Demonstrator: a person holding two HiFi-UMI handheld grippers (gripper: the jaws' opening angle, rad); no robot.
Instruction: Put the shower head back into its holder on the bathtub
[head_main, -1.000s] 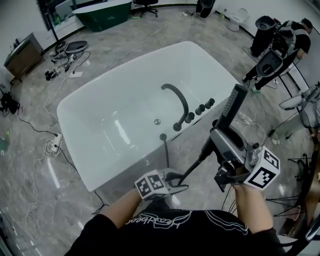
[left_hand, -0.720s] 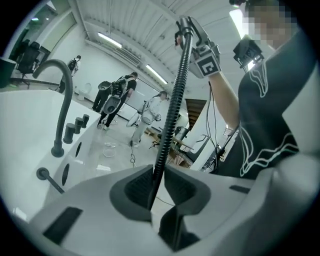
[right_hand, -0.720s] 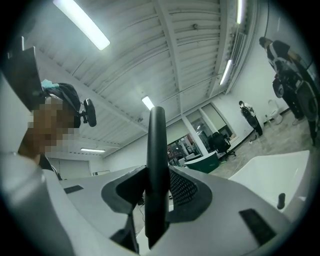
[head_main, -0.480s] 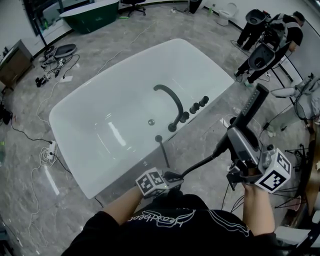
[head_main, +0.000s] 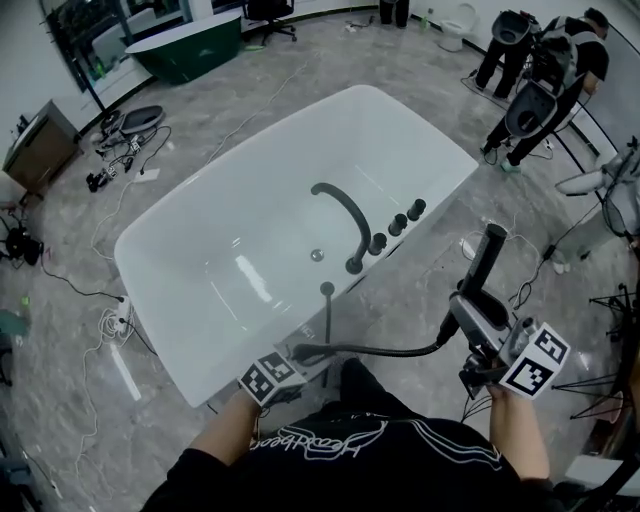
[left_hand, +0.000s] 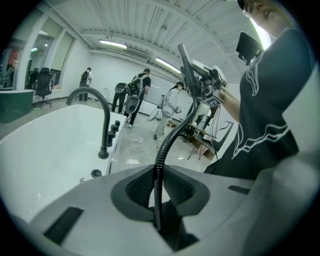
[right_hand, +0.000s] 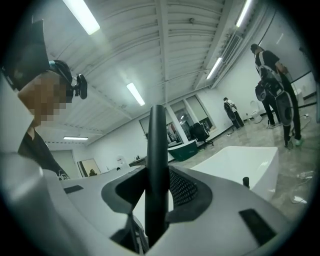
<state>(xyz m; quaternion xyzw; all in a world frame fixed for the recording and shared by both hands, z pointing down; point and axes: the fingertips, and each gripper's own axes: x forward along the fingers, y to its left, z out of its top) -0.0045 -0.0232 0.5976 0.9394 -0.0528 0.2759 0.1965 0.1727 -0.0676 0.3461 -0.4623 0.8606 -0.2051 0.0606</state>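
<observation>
The black stick shower head stands almost upright to the right of the white bathtub. My right gripper is shut on its handle. Its ribbed black hose runs left to my left gripper, which is shut on the hose near the tub's front rim. From there the hose rises to the black holder fitting on the rim. The curved black faucet and knobs stand further along that rim. In the left gripper view the right gripper shows with the shower head raised.
Several people with camera gear stand at the back right. Metal stands are close on the right. Cables and a power strip lie on the floor left of the tub. A dark green tub stands far back left.
My left gripper has closed on the hose and shifted left toward the tub's front edge. The right gripper has sunk lower with the shower head, drawing the hose out nearly level.
</observation>
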